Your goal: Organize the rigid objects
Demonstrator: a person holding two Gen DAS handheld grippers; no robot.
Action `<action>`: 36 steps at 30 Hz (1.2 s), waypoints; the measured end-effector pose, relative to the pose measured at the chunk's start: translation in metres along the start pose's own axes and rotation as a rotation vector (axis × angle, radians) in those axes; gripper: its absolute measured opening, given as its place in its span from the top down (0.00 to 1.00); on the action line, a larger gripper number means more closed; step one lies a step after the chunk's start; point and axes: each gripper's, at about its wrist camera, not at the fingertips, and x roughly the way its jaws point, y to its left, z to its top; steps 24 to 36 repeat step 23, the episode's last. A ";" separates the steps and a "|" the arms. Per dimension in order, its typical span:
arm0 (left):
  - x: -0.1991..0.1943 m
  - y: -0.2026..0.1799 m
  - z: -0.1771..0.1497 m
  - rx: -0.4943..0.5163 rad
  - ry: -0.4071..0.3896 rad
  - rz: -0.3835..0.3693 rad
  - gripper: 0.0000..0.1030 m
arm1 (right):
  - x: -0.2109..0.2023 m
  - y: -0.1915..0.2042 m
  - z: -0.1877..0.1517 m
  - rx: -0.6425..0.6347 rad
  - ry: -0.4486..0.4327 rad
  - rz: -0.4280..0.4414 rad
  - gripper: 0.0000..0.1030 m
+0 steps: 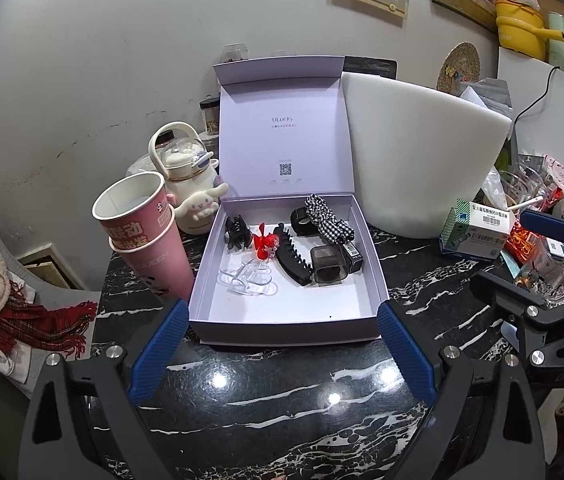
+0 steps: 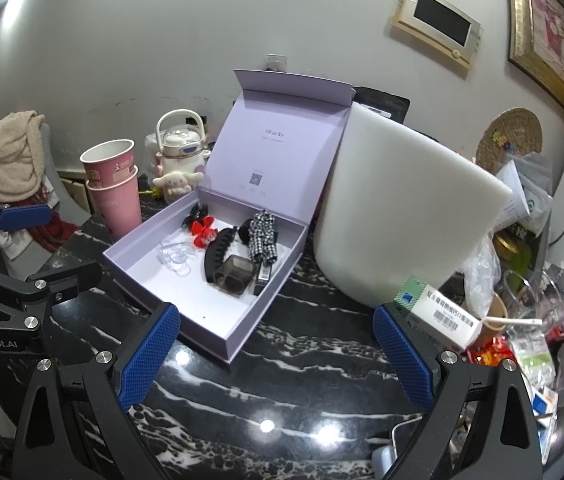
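An open lilac box (image 1: 373,276) (image 2: 282,264) stands on the black marble table, lid upright. Inside lie a large black claw clip (image 1: 289,258) (image 2: 218,252), a small black clip (image 1: 237,232), a red clip (image 1: 262,246) (image 2: 204,232), a clear clip (image 1: 248,278) (image 2: 176,256), a smoky square clip (image 1: 327,266) (image 2: 234,272), a checked scrunchie (image 1: 327,220) (image 2: 264,234) and a black lipstick tube (image 1: 351,254). My left gripper (image 1: 282,350) is open and empty just before the box's front wall. My right gripper (image 2: 276,354) is open and empty, near the box's right corner.
Stacked pink paper cups (image 1: 142,232) (image 2: 116,188) and a cream kettle (image 1: 186,168) stand left of the box. A white foam sheet (image 1: 421,152) (image 2: 401,208) leans to its right. A medicine box (image 1: 477,228) (image 2: 441,316) and clutter fill the right side.
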 end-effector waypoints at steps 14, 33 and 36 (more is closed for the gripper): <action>0.007 -0.003 -0.003 0.004 0.030 -0.004 0.06 | 0.004 -0.002 -0.004 0.005 0.019 0.001 0.04; 0.019 -0.005 -0.009 0.003 0.058 -0.006 0.06 | 0.014 -0.005 -0.010 0.021 0.049 0.015 0.04; 0.019 -0.005 -0.009 0.003 0.058 -0.006 0.06 | 0.014 -0.005 -0.010 0.021 0.049 0.015 0.04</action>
